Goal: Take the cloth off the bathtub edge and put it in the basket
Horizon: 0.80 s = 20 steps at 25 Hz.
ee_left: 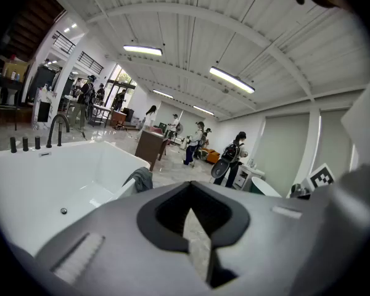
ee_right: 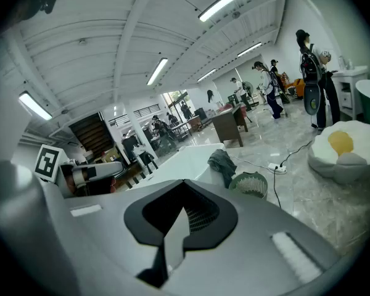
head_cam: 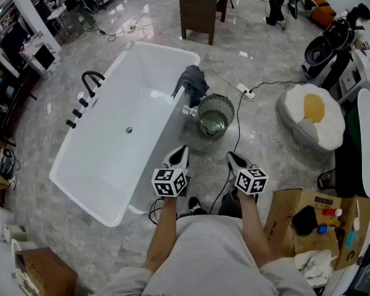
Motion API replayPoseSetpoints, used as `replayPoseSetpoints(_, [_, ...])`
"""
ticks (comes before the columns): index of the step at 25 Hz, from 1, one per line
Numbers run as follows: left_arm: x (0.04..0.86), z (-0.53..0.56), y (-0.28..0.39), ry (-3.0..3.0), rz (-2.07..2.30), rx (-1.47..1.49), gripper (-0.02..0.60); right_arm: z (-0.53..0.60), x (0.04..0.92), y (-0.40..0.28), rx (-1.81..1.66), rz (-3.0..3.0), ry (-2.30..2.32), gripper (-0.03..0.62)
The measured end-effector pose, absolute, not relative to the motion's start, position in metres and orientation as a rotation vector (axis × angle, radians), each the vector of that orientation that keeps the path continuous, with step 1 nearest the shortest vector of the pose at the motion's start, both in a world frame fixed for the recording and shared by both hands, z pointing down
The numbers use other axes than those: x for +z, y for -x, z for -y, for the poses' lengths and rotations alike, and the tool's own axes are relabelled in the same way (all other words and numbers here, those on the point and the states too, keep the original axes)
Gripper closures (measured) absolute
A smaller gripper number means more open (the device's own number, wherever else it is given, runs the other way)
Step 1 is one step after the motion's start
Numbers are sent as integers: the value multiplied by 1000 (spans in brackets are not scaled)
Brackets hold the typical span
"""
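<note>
Bathtub (head_cam: 149, 47), white and freestanding, on a grey marble floor in a busy open room, with black taps along its left rim. A person stands at the tub's near right corner and holds one gripper in each hand out in front of the body.

The left gripper (head_cam: 181, 151) has its jaws pressed together with nothing between them. The right gripper (head_cam: 232, 158) is the same: jaws closed tight, empty. Both point forward and slightly down, roughly toward the far end of the tub, and both are well apart from anything they must handle.

The cloth (head_cam: 193, 82), dark grey and bunched, hangs over the tub's right edge toward the far end, part of it trailing down the outer wall. The basket (head_cam: 216, 115), a round greenish wire one, stands on the floor just beside the tub, close below the cloth. Only a pale glint shows at its bottom; what that is I cannot tell.

By my reading, no part of the task is done. The cloth sits on the edge untouched. All of it remains: reaching the cloth, opening a gripper, pinching the fabric, lifting it clear of the rim, and dropping it the short way into the basket.
</note>
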<state>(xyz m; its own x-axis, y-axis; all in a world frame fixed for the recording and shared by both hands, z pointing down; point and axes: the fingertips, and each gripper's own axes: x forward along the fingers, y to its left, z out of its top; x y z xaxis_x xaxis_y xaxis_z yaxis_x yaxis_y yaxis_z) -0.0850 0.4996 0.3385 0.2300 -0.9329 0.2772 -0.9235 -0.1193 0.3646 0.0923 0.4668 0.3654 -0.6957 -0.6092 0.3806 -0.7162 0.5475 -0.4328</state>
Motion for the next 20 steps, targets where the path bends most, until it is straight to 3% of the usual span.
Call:
replayPoseSetpoints(10, [340, -490, 100, -2015, 1717, -86, 525, -461, 360, -89, 718, 2608, -1104, 594])
replayPoseSetpoints(20, [360, -455, 136, -1891, 1797, -72, 525, -394, 368, -98, 894, 2651, -1165, 594])
